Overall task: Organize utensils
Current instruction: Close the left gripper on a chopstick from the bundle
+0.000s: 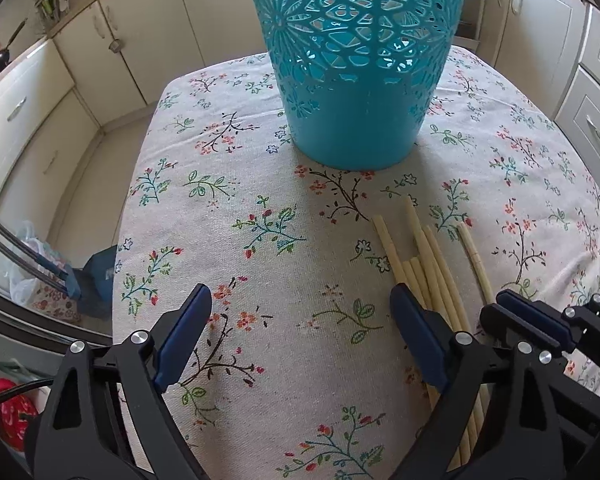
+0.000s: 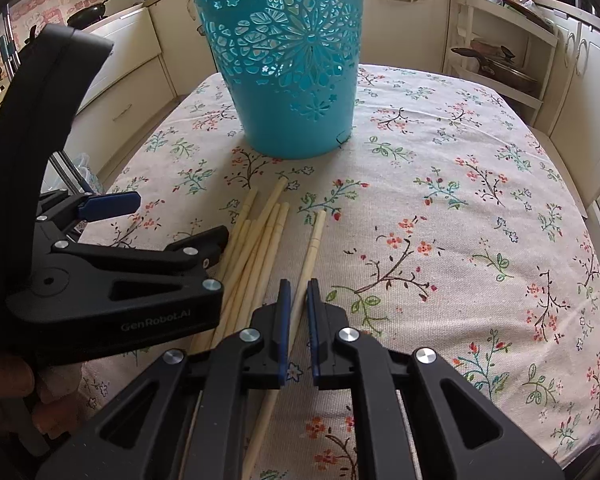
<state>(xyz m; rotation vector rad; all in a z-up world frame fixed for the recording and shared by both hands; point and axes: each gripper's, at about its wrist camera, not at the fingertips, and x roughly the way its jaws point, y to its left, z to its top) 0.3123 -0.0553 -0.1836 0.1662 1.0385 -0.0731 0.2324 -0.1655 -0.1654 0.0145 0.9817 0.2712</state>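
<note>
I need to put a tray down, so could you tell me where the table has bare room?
The tablecloth is bare to the right of the single chopstick, out to the table's right edge. In the left wrist view, cloth is also free left of the chopstick pile. It is crowded between the pile and the teal basket, where both grippers work.

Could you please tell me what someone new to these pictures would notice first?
The teal cut-out basket stands upright at the far middle of the floral tablecloth. Nearer lies a loose bundle of pale chopsticks, with a single chopstick apart on its right. The right tool has its pads nearly closed around that single chopstick, while the left tool is wide open beside the bundle.
</note>
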